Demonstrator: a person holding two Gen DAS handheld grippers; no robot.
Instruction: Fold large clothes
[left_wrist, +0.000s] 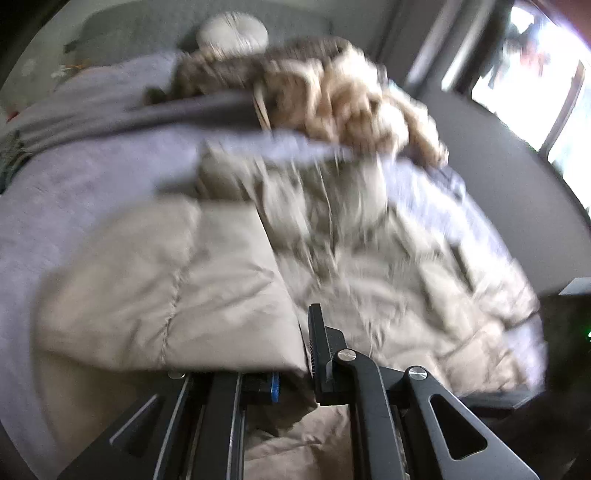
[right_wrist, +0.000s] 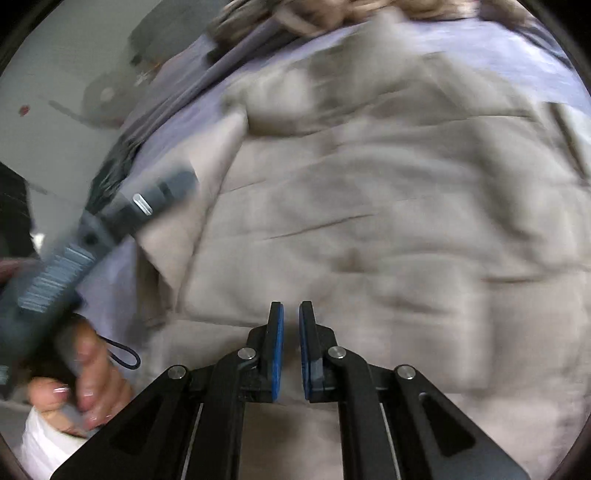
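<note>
Gripping beige coat (left_wrist: 166, 280) fabric, left gripper (left_wrist: 306, 354) (no containers visible).

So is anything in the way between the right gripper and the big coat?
No, nothing visible. The right gripper hangs just above the beige coat, nearly shut with nothing between its pads. The left gripper already holds a coat flap.

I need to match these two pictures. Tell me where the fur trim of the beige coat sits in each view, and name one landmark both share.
Left wrist view: the fur trim lies top centre, beyond the quilted beige coat.
Right wrist view: only a blurred strip of it shows along the top edge, above the coat.
Shared landmark: the lilac bedcover under the coat.
</note>
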